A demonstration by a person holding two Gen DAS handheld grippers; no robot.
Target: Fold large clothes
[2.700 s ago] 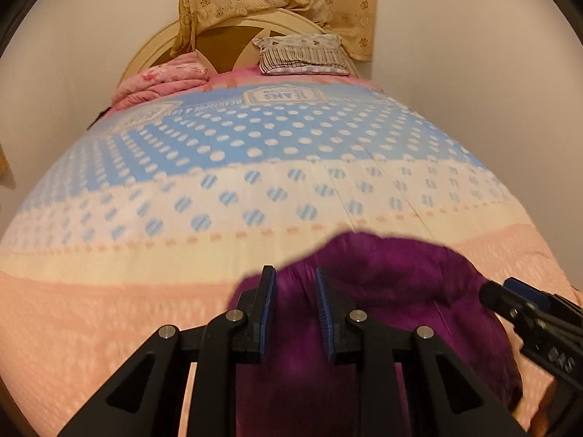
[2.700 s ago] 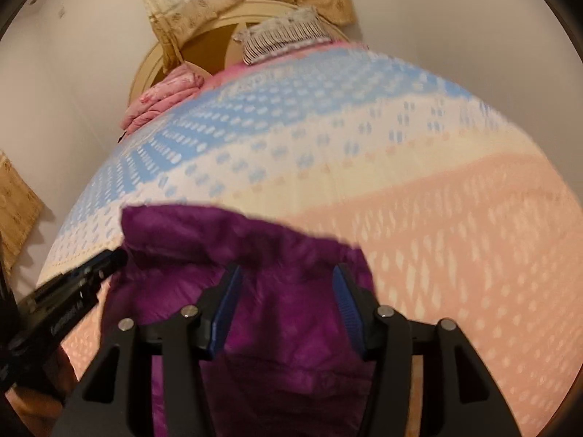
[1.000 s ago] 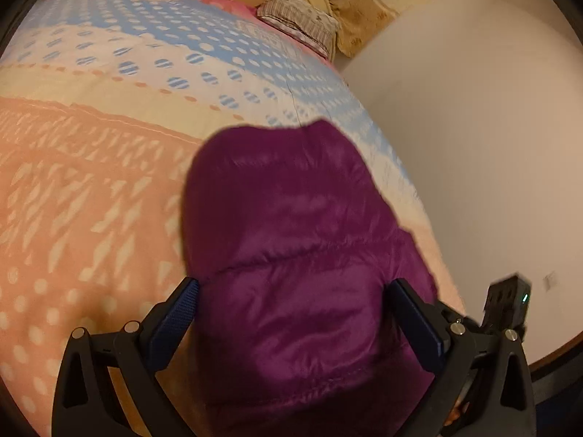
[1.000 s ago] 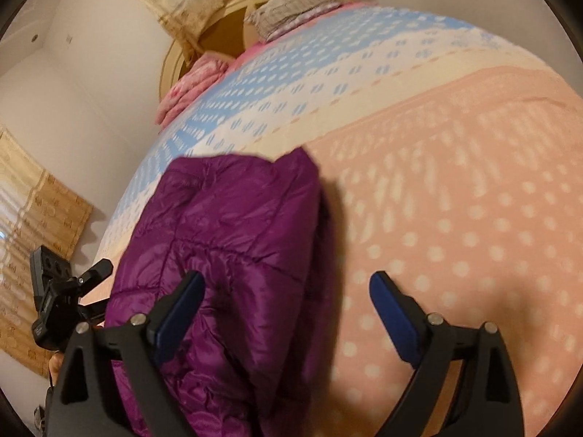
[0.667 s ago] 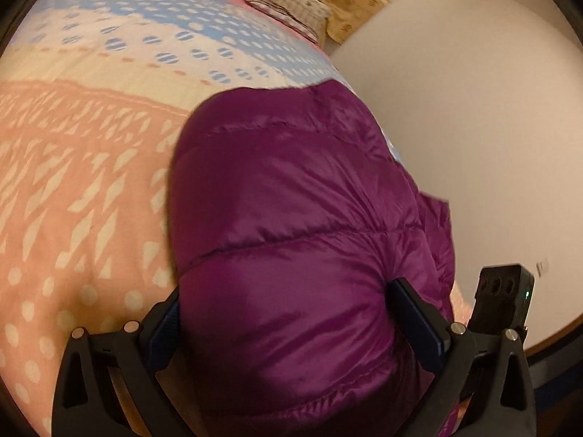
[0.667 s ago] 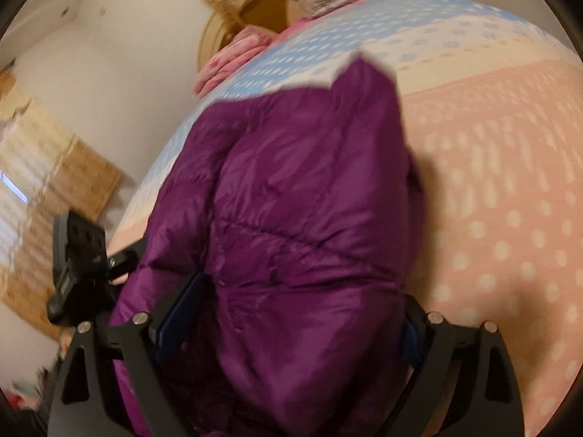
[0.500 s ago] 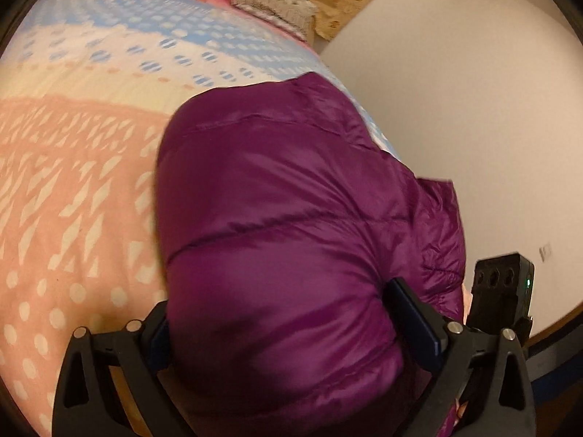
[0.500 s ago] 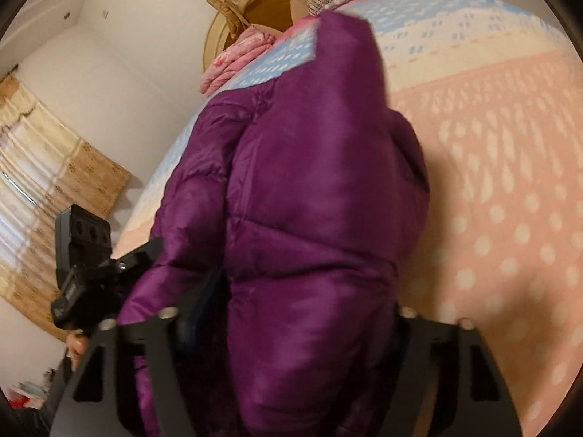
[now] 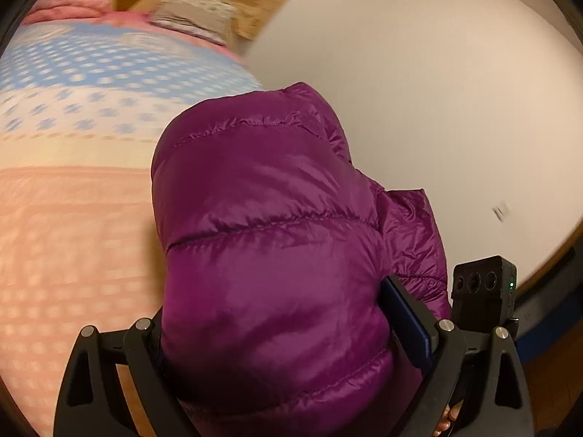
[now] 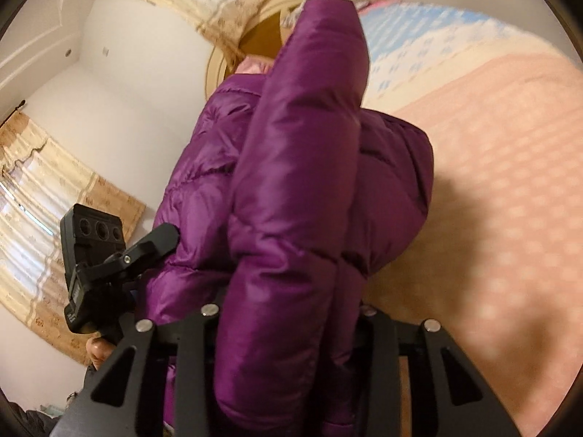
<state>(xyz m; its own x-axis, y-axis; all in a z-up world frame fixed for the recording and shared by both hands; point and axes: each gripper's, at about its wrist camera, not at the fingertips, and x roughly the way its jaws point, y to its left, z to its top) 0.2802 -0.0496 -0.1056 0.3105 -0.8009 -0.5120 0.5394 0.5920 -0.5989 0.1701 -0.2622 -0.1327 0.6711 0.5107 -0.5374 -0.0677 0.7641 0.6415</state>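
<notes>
Pink-and-blue bedspread (image 9: 73,189) fills the left of the left wrist view. Purple jacket (image 9: 269,240) bulges at centre frame, clamped between both the left gripper (image 9: 284,331) and right gripper (image 10: 288,313), lifted above the bed.

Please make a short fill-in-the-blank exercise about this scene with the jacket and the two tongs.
1. The jacket is ____ in colour.
2. The jacket sits between the fingers of ____ tongs, the left tongs and the right tongs.
3. Beneath the jacket lies a ____ with a dotted cover.

Missing words: purple; both; bed
</notes>
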